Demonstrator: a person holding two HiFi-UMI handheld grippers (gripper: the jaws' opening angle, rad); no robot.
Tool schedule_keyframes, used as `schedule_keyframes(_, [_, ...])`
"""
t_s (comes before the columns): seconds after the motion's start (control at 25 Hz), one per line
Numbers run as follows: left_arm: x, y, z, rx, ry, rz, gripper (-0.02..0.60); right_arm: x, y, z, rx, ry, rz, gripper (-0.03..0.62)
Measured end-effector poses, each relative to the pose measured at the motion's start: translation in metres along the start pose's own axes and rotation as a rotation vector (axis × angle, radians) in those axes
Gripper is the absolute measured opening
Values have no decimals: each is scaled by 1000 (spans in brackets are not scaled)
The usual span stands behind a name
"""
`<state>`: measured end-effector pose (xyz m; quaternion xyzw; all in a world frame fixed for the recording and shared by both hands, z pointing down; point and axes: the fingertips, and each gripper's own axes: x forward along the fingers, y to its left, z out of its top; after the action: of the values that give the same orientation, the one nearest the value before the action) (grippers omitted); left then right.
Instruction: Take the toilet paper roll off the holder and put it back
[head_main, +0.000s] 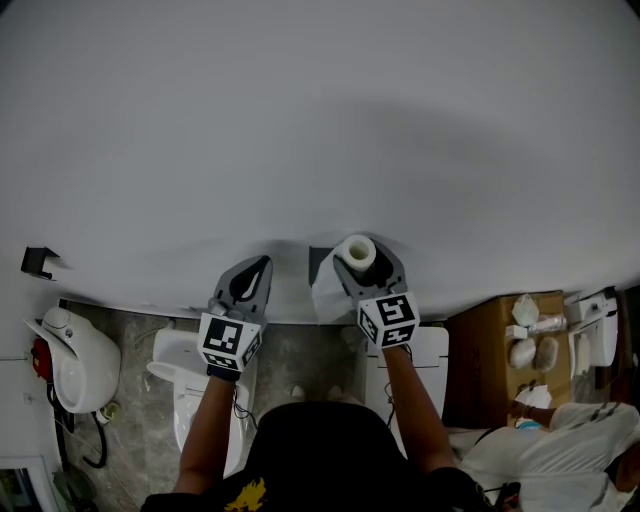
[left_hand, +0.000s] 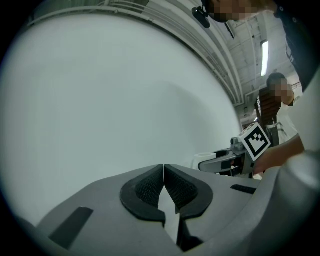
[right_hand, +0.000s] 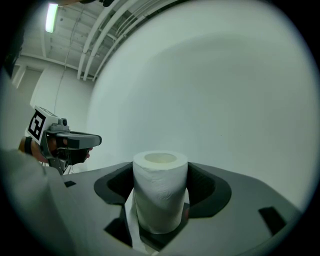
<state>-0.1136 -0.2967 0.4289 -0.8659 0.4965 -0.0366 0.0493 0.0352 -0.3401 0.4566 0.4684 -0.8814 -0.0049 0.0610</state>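
A white toilet paper roll stands upright between the jaws of my right gripper, close to the white wall. In the right gripper view the roll fills the gap of the right gripper. Both dark pads lie against its sides, and a loose sheet hangs below it. A dark holder bracket shows on the wall just left of the roll. My left gripper hovers left of the holder. Its jaws are shut with nothing between them.
Below the wall are a white toilet, a urinal at the far left, and a second white tank under my right arm. A brown cabinet with small items stands at the right, with a person beside it. A black hook is on the wall at left.
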Motion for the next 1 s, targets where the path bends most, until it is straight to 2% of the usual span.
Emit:
schedule_keyframes(0.6, [0, -4, -8, -2, 17, -15, 18, 0, 4, 1, -14, 14, 14, 287])
schedule_keyframes(1.0, [-2, -5, -7, -5, 10, -19, 18, -3, 7, 20, 9, 1, 49, 287])
